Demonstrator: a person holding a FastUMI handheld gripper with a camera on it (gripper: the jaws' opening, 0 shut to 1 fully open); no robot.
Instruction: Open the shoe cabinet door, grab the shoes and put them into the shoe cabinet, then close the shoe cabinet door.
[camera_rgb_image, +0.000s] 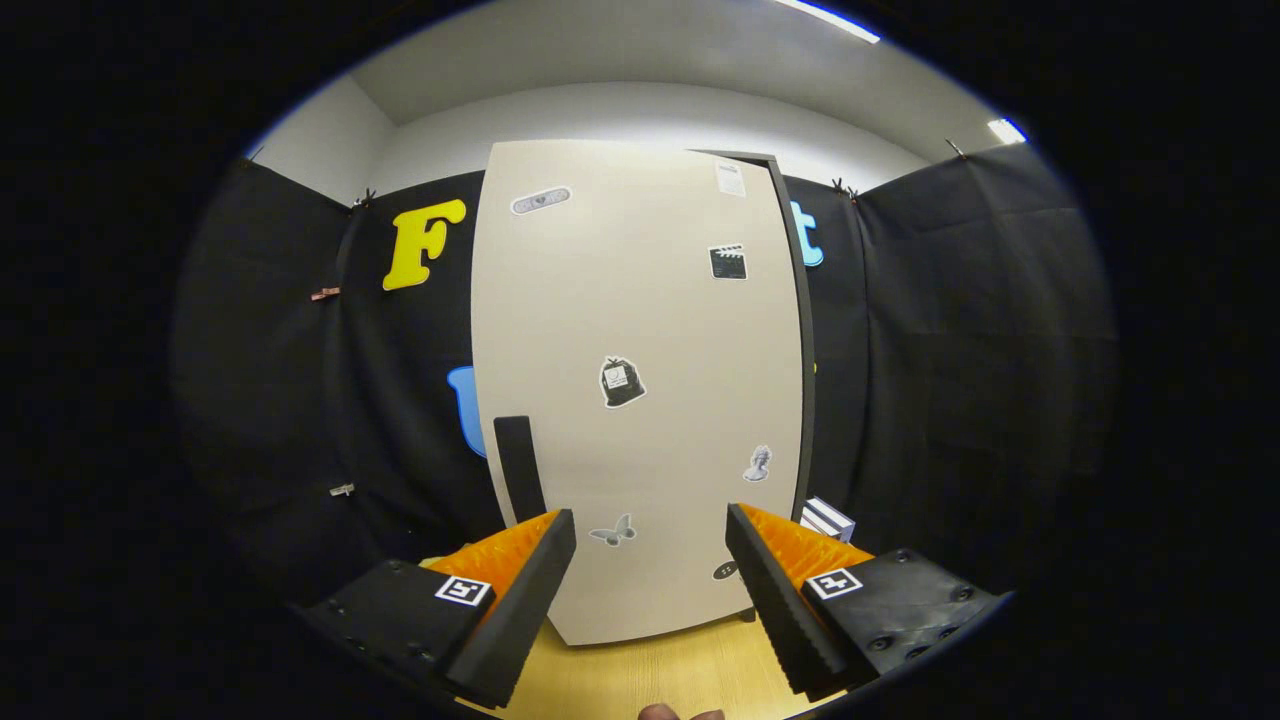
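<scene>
Tongs (650, 560) spread wide, level, gripping nothing; shoe cabinet door (640, 390) just ahead, its black handle (519, 468) beyond the left finger.

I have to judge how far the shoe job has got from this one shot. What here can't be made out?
- Cabinet inside: hidden in the gripper view by the cream door, which faces the camera.
- Shoes: a striped thing beside the cabinet, half hidden by the door's edge; cannot tell what it is.
- Stickers: too small to read.
- Handle: its lower end is hidden by the open gripper finger.
</scene>
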